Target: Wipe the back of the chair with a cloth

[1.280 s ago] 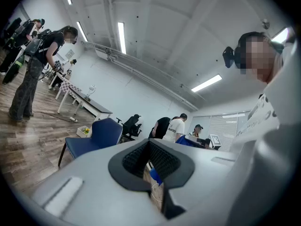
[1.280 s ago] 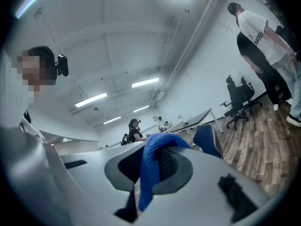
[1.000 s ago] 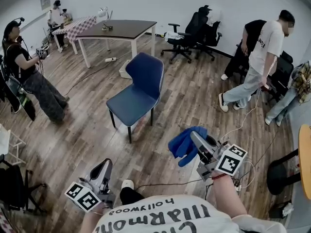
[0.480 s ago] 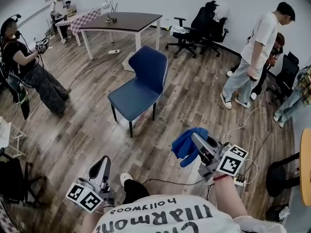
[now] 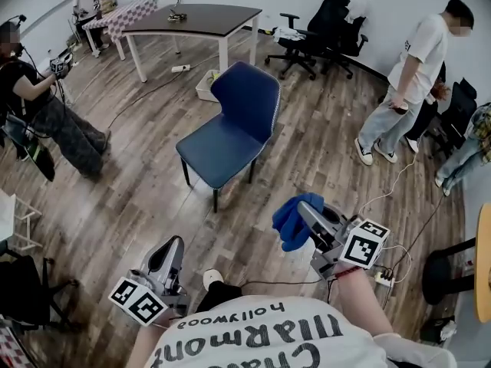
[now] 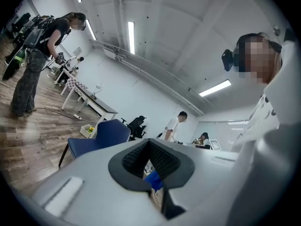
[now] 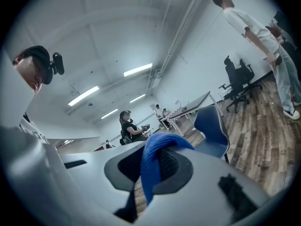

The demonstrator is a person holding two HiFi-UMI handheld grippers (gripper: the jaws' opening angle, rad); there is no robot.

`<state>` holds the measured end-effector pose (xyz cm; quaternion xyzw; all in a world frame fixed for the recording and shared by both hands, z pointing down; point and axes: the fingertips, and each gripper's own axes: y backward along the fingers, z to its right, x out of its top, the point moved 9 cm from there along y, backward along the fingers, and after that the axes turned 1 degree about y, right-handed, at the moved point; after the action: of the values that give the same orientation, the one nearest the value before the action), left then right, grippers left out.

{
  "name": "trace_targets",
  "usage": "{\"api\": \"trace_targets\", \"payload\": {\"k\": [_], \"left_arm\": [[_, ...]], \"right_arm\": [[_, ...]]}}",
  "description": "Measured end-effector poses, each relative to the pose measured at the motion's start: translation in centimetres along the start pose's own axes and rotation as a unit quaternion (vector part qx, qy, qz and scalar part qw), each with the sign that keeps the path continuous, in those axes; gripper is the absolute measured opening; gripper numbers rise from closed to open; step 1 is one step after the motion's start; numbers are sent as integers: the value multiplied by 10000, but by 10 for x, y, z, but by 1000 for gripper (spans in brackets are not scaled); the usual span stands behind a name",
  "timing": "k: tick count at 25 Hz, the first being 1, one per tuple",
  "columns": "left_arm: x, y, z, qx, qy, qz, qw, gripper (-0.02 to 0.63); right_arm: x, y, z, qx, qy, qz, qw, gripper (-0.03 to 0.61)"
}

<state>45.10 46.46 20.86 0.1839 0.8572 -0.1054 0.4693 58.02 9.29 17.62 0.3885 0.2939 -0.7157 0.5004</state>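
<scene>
In the head view, well apart from the blue chair (image 5: 230, 133), the right claw (image 5: 304, 211) is pinching the blue cloth (image 5: 291, 222). A floor cable (image 5: 387, 194) is trailing beside the approach and could be catching a foot. In the left gripper view, the left claw (image 6: 149, 157) is pressing together on nothing. In the right gripper view, the cloth is hanging folded between the pads, so it could be slipping loose during the rubbing.

Open wood floor (image 5: 257, 198) runs from the right gripper (image 5: 303, 211) to the chair (image 5: 234, 129). More bare floor lies behind the chair's back, toward the right. A white bin (image 5: 205, 87) sits near its far left side, with a table (image 5: 201, 18) beyond. The person at left (image 5: 46, 106) and the person at right (image 5: 410, 75) stand well apart from the chair.
</scene>
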Motion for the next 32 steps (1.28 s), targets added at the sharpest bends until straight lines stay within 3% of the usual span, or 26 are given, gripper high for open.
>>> {"api": "trace_targets", "payload": {"k": [9, 16, 22, 26, 32], "left_arm": [[80, -23, -82, -134, -24, -245, 9996, 8], [117, -33, -123, -27, -340, -249, 9991, 8], [128, -22, -137, -284, -344, -182, 9988, 8], [128, -18, -126, 103, -572, -330, 9978, 8], [129, -24, -158, 355, -314, -423, 9980, 8]], "right_arm": [[11, -106, -21, -132, -36, 162, 9998, 34], [13, -157, -30, -195, 110, 202, 9995, 34], [9, -188, -31, -101, 101, 183, 9997, 34], [10, -187, -28, -44, 21, 133, 9999, 34], [-2, -215, -20, -125, -75, -49, 9999, 34]]}}
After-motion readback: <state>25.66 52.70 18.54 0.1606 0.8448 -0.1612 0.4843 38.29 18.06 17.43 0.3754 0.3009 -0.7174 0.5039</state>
